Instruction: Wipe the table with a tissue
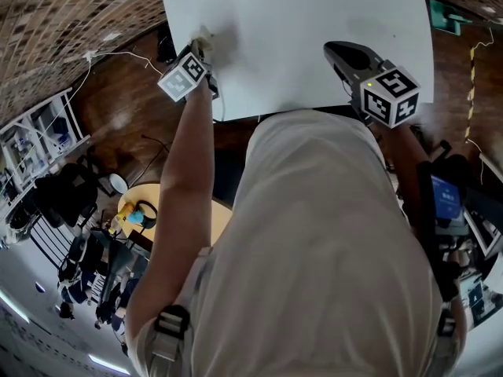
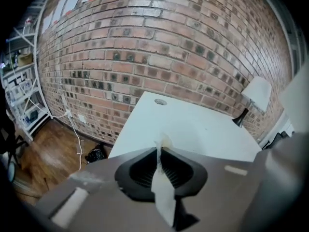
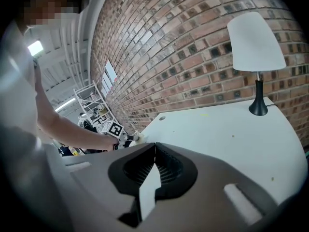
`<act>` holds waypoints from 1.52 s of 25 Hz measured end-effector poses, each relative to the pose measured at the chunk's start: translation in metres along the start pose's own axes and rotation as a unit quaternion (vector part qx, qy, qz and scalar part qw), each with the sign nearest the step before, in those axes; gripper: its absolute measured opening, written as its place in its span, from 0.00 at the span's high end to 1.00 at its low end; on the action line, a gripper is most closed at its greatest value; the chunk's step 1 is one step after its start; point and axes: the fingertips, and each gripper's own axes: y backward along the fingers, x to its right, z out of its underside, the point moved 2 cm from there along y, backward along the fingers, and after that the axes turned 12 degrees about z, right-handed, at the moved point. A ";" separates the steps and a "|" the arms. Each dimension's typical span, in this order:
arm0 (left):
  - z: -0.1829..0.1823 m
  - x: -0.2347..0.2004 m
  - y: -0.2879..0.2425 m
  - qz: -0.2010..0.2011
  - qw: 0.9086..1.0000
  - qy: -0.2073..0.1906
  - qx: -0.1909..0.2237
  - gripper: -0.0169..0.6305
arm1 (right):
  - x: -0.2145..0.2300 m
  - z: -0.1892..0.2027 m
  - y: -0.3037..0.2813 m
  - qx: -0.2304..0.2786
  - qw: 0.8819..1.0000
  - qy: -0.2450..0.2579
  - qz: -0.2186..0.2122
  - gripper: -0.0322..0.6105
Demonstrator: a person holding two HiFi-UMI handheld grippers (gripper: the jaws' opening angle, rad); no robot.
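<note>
Jaws of L gripper pinch tissue at left edge of bench; R gripper jaws together, empty, over bench's right side.

A white lamp stands near the brick wall; wood floor lies below.

Probably a lab or workshop: a bare brick wall, wooden floor, a trailing cable, metal shelving racks crowded with gear, and a plain white worktop with a lamp.
</note>
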 end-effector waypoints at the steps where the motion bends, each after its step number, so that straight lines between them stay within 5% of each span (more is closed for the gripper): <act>1: 0.001 -0.001 -0.003 -0.007 1.000 -0.010 -0.005 0.91 | 0.002 0.001 0.002 0.000 1.000 -0.002 0.002 0.94; 8: 0.005 0.006 -0.018 -0.064 0.988 -0.130 -0.051 0.92 | 0.017 0.003 0.008 0.001 1.000 -0.013 0.012 0.94; 15: 0.003 0.017 -0.027 -0.060 0.982 -0.167 -0.067 0.93 | 0.019 0.004 0.008 0.001 1.000 -0.020 0.011 0.94; 34: 0.030 0.072 -0.046 0.043 0.976 -0.184 -0.111 0.93 | 0.017 0.003 0.001 0.000 1.000 -0.019 0.006 0.94; 38: 0.020 0.040 -0.026 0.014 0.986 -0.150 -0.068 0.93 | 0.016 -0.001 0.000 0.006 1.000 -0.018 0.008 0.94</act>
